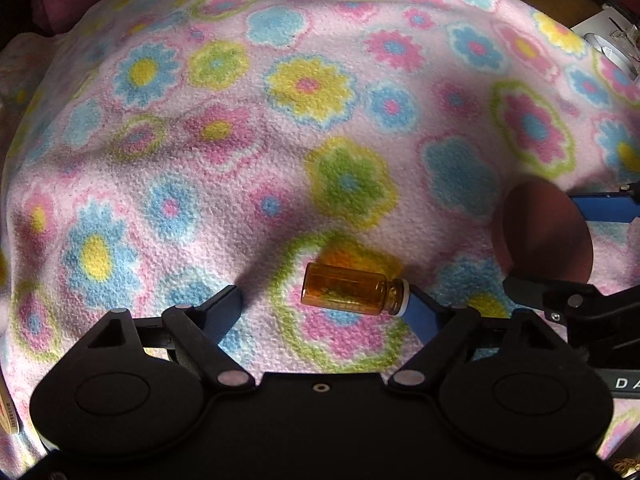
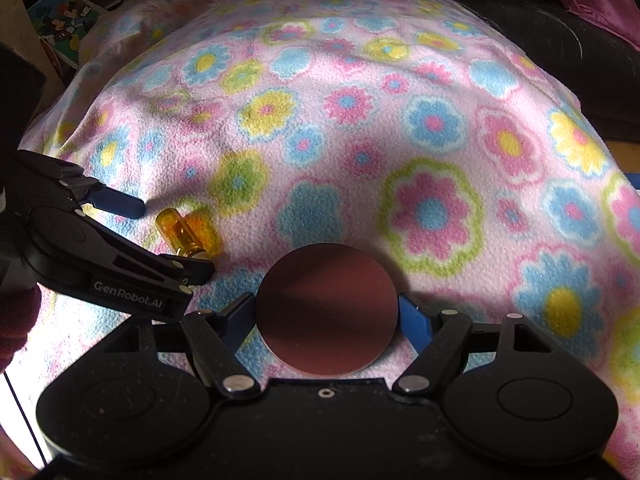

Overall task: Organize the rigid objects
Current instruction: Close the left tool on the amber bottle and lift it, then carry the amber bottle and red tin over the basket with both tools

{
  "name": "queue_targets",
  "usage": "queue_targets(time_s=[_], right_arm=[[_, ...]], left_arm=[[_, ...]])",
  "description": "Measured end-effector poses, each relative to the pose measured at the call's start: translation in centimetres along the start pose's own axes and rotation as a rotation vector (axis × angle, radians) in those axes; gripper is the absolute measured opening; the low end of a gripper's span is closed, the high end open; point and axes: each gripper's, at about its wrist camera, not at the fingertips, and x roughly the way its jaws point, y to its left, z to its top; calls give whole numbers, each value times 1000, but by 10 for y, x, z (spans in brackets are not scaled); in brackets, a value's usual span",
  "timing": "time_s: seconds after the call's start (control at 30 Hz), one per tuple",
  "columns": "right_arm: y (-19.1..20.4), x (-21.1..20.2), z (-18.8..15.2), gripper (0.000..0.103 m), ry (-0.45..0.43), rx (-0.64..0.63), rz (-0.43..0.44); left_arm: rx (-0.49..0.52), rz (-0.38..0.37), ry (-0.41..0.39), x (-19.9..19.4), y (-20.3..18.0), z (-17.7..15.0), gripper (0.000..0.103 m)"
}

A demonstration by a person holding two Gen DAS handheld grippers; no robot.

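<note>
A small amber glass bottle (image 1: 346, 294) lies on its side on the flowered blanket, neck pointing right. My left gripper (image 1: 324, 312) straddles it: the bottle's white-rimmed mouth touches the right blue pad, while the left finger stands clear of its base, so the jaws are open. The right wrist view shows the same bottle (image 2: 184, 232) between the left gripper's fingers (image 2: 160, 236). My right gripper (image 2: 326, 314) is shut on a flat round maroon disc (image 2: 326, 308), pads on its left and right edges. That disc (image 1: 544, 232) also shows at the right of the left wrist view.
A pink fleece blanket (image 1: 280, 140) with coloured flowers covers the whole surface, with soft folds. A dark sofa (image 2: 560, 52) lies beyond its far right edge and a colourful box (image 2: 64, 16) at the far left. White clutter (image 1: 608, 36) sits at the far right.
</note>
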Motion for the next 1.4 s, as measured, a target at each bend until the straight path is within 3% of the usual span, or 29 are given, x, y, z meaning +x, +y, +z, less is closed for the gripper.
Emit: queue_targets(time_s=[0.17,0.2,0.43,0.73,1.0,1.4], right_arm=[[2,0,0,76,2,-3,-5],[2,0,0,76,2,-4,-6],[3,-4,-3,76,-11,-9,-16],[4,-33,-14,76,-40,20,23],[25,-86,-67,76,-48,-25,69],[49,-152,-145,76,-37,-78,94]], left_arm=[[-58,-23,-6,-4,1,2,51],[-80,-24,-6,-5,1,2,50],[-218,31,-1,-22,10,-16,50],[-464,83,-15,-85,27,-67,50],[-542,170,-37,-133,10,-130,50],[-629,154,-29,-163,-46,-221,50]])
